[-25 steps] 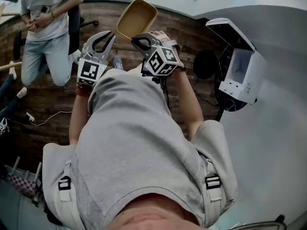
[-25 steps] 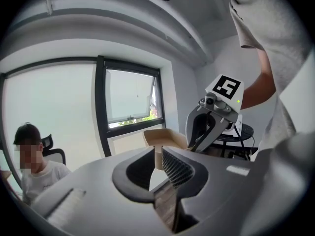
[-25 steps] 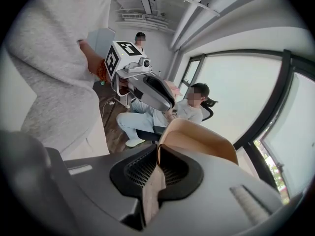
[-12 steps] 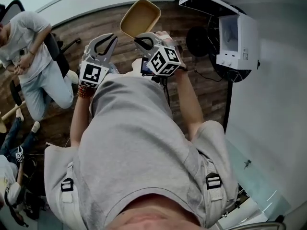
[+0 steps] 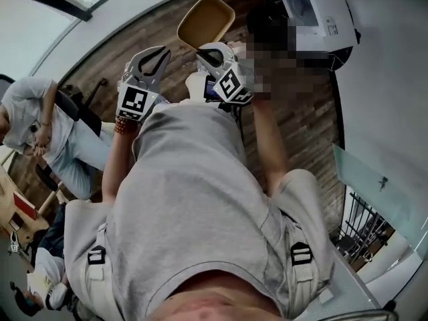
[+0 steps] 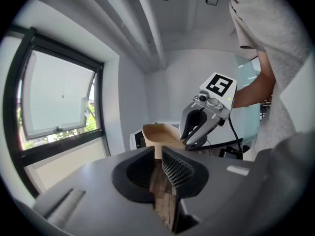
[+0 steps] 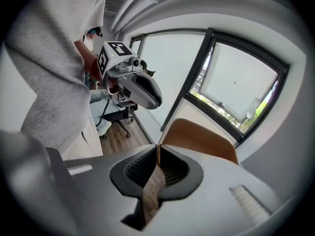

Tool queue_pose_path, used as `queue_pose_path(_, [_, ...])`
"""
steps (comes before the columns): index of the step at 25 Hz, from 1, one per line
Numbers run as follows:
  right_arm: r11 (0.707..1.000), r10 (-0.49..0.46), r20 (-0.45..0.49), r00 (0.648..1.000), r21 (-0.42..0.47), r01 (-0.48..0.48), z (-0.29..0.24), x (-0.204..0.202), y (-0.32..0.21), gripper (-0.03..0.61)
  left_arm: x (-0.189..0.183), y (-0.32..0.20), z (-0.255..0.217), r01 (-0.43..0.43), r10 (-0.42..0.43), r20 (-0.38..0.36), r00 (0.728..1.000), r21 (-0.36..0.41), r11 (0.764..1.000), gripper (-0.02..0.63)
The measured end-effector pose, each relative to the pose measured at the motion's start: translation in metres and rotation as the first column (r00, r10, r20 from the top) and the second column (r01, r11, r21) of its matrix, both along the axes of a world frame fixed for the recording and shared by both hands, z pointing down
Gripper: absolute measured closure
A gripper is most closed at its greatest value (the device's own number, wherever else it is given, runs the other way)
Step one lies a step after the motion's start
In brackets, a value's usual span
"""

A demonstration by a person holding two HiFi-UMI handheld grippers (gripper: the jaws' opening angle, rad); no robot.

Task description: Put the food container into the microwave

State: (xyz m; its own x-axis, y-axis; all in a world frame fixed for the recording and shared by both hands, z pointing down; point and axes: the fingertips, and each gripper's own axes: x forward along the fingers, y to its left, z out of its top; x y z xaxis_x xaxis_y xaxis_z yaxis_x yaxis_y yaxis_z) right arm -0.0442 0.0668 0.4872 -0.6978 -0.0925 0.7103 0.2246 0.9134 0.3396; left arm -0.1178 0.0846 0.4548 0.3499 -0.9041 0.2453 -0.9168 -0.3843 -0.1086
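Note:
A tan, open food container [image 5: 204,20] hangs in the air ahead of my body, over the wood floor. My right gripper [image 5: 208,52] is shut on its near rim; in the right gripper view the rim [image 7: 197,139] sits pinched between the jaws. My left gripper [image 5: 152,57] floats just left of it, shut and empty, its jaws nearly meeting in the left gripper view. From there the container [image 6: 160,134] and the right gripper [image 6: 187,140] show straight ahead. The white microwave [image 5: 314,12] stands at the top right, beyond the container, partly hidden.
A person in a grey shirt and jeans [image 5: 40,132] sits on an office chair at the left. A white wall and a glass panel [image 5: 374,179] run down the right side. Large windows [image 7: 236,87] line the room.
The head view has swung round: the microwave went from the right side to the top edge, and the seated person slid down the left. Both grippers kept their pose and the container stayed held.

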Motion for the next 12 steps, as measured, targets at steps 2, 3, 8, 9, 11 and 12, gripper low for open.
queue_pose_path(2, [0.998, 0.068, 0.004, 0.998, -0.001, -0.068, 0.000, 0.021, -0.012, 0.540, 0.022, -0.016, 0.001, -0.076, 0.076, 0.005, 0.997, -0.005, 0.997, 0.568])
queue_pose_path(3, [0.995, 0.104, 0.006, 0.995, -0.004, -0.104, 0.000, 0.032, -0.018, 0.540, 0.034, -0.024, 0.001, -0.114, 0.114, 0.009, 0.993, -0.005, 0.994, 0.568])
queue_pose_path(8, [0.971, 0.239, 0.013, 0.971, -0.020, -0.239, 0.003, 0.086, -0.041, 0.540, 0.090, -0.052, -0.006, -0.245, 0.245, 0.015, 0.969, 0.008, 0.969, 0.568])
queue_pose_path(9, [0.966, 0.256, 0.009, 0.967, -0.021, -0.256, 0.003, 0.096, -0.044, 0.540, 0.099, -0.056, -0.006, -0.262, 0.262, 0.009, 0.965, 0.009, 0.965, 0.568])
queue_pose_path(11, [0.958, 0.287, 0.001, 0.958, -0.021, -0.287, 0.002, 0.114, -0.051, 0.540, 0.117, -0.066, -0.007, -0.289, 0.289, -0.008, 0.957, 0.012, 0.957, 0.568])
queue_pose_path(12, [0.953, 0.301, 0.000, 0.954, -0.021, -0.301, 0.001, 0.122, -0.053, 0.540, 0.126, -0.071, -0.008, -0.300, 0.300, -0.017, 0.954, 0.015, 0.954, 0.568])
